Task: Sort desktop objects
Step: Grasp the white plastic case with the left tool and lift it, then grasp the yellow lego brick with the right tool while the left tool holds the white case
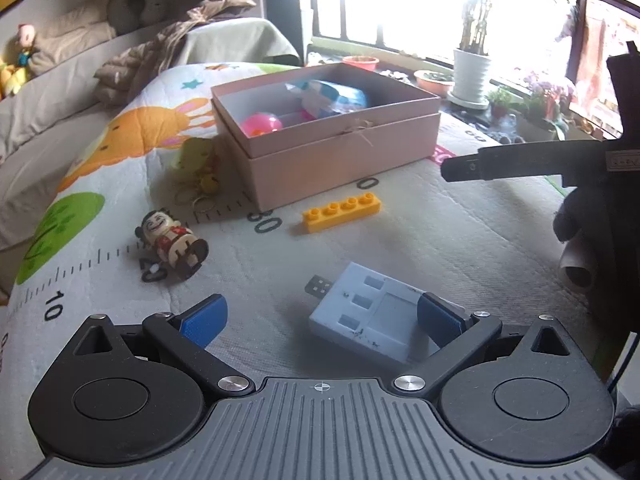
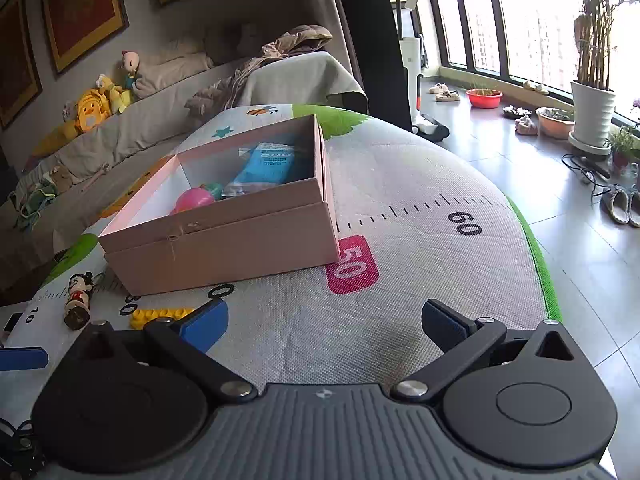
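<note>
An open pink box [image 1: 344,160] [image 2: 224,256] stands on the play mat and holds a pink ball [image 1: 262,125] and a blue packet [image 2: 272,164]. On the mat in front of it lie a yellow brick [image 1: 340,213], a small figurine [image 1: 172,246] on its side, a pale yellow keyring toy [image 1: 196,164] and a white USB adapter [image 1: 368,312]. My left gripper [image 1: 320,312] is open just above the mat, its right pad beside the adapter's near corner. My right gripper [image 2: 326,316] is open over bare mat right of the box, nothing between its fingers.
The mat [image 2: 400,208] covers a rounded table whose edge drops to a tiled floor [image 2: 520,168] on the right. A sofa [image 2: 160,112] with plush toys sits behind. Plant pots [image 2: 592,116] and slippers line the window.
</note>
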`<control>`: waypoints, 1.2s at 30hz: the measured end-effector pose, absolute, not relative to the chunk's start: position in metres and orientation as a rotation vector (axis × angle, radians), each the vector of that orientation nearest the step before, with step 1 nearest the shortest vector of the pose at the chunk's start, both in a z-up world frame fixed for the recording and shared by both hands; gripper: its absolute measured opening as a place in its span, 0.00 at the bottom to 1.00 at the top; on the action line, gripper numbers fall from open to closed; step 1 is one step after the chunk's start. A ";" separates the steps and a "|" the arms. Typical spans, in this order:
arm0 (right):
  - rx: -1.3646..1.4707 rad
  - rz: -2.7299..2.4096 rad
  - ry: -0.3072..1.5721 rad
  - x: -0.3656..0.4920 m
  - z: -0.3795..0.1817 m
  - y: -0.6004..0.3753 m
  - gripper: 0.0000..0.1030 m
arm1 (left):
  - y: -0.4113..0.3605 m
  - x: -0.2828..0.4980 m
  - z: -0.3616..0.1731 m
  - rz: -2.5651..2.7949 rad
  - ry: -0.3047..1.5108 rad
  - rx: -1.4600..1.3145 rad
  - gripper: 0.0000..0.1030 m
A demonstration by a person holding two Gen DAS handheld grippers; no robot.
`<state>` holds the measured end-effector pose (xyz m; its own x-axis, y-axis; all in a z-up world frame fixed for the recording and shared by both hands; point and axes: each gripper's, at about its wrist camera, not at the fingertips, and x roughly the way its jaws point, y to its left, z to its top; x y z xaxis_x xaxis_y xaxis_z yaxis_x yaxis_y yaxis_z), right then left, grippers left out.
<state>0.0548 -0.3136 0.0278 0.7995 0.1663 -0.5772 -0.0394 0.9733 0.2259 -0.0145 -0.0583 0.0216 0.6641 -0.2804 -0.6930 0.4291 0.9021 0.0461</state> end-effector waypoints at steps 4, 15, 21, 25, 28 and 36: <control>0.207 0.107 0.638 0.056 0.028 -0.313 1.00 | -0.066 -0.025 0.021 -0.512 0.731 0.236 1.00; 0.204 0.104 0.646 0.056 0.026 -0.313 1.00 | -0.094 -0.038 0.005 -0.602 0.760 0.322 1.00; 0.204 0.104 0.647 0.056 0.026 -0.313 1.00 | -0.083 -0.024 0.003 -0.468 0.745 0.268 1.00; 0.203 0.101 0.651 0.056 0.025 -0.313 1.00 | -0.072 -0.013 0.003 -0.295 0.706 0.275 1.00; 0.198 0.099 0.658 0.057 0.024 -0.311 1.00 | -0.057 -0.005 0.004 -0.264 0.740 0.204 1.00; 0.060 0.182 0.724 0.058 0.027 -0.281 1.00 | -0.036 -0.005 0.000 -0.227 0.740 0.092 1.00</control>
<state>0.0583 -0.2813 0.0270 0.7343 0.1862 -0.6528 -0.1450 0.9825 0.1171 -0.0055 -0.0356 -0.0003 0.7155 -0.1722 -0.6771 0.2369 0.9715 0.0033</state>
